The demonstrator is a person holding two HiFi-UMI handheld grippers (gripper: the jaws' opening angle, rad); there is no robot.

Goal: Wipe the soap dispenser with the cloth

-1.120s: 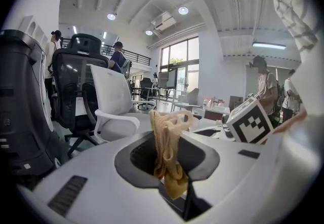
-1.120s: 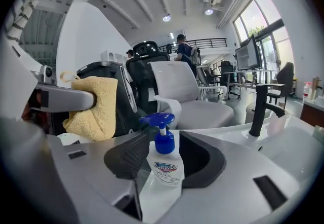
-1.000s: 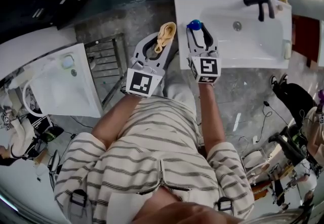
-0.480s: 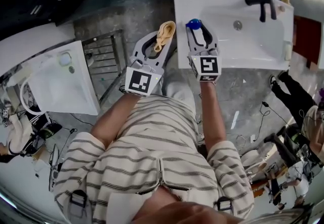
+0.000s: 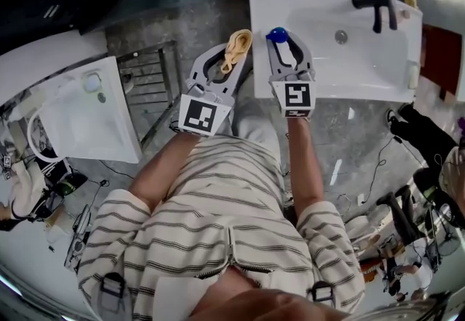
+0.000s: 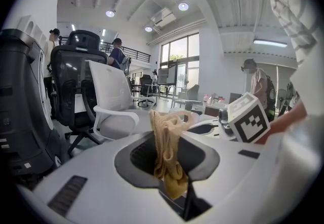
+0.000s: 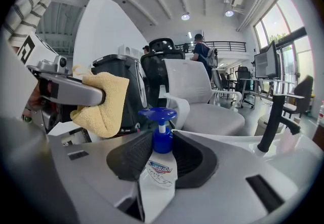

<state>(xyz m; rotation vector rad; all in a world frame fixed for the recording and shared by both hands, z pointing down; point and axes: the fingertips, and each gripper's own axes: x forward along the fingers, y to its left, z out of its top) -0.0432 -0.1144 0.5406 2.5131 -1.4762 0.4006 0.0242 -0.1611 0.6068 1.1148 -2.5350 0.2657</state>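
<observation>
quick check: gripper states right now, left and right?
Left gripper: closed, holding the cloth.
Right gripper: jaws have just been closing, now gripping the soap dispenser between them.

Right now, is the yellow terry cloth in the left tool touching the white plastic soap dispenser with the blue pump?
Apart. The right gripper view shows dark background between the yellow cloth and the soap dispenser.

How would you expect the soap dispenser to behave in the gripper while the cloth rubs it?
The soap dispenser looks like smooth plastic, so it may slip or twist between the right gripper's jaws, which have just been closing on it. Its blue pump head sits high, so pushes there from the cloth could tilt it.
</observation>
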